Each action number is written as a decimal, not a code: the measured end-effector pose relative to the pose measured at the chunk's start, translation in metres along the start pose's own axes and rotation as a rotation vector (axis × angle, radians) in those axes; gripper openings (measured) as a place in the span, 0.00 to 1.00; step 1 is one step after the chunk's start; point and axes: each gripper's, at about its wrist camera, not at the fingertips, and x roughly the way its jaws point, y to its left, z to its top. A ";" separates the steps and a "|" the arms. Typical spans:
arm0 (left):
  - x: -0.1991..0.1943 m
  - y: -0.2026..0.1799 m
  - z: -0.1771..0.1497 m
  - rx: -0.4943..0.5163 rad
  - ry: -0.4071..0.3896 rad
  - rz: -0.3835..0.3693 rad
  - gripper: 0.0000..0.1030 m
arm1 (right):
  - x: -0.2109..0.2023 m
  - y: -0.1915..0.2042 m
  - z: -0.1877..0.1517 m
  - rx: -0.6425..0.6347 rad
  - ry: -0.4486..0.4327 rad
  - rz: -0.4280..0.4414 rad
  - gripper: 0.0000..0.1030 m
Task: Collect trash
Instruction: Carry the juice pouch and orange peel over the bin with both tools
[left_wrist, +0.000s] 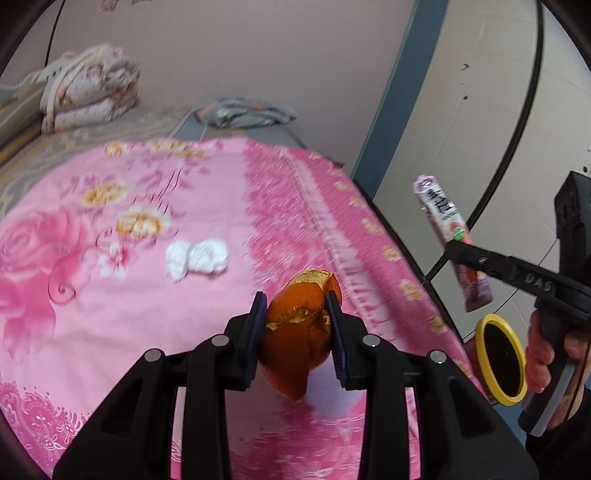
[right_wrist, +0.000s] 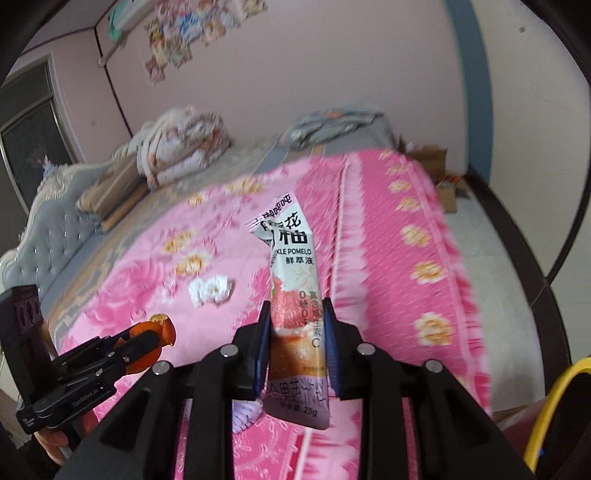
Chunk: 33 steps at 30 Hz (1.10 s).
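While tilted downward, both hands (left_wrist: 546, 354) above bedspread (left_wrist: 110, 314).

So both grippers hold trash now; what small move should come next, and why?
Probably carry both pieces to the yellow-rimmed bin beside the bed. The left gripper is shut on the orange peel, the right gripper on the drink sachet, so neither can take the crumpled tissue on the pink bedspread.

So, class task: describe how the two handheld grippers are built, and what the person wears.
Both the left gripper and right gripper are black linkage frames with silver rivets and dark blue finger pads. The right has a grey-edged handle and white lettering; a dark sleeve shows.
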 end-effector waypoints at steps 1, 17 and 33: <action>-0.005 -0.010 0.004 0.012 -0.011 -0.004 0.29 | -0.016 -0.004 0.003 0.003 -0.025 -0.009 0.24; -0.051 -0.175 0.048 0.188 -0.116 -0.131 0.29 | -0.214 -0.084 0.016 0.085 -0.311 -0.251 0.24; -0.012 -0.345 0.038 0.372 -0.068 -0.301 0.30 | -0.302 -0.194 -0.015 0.271 -0.352 -0.468 0.24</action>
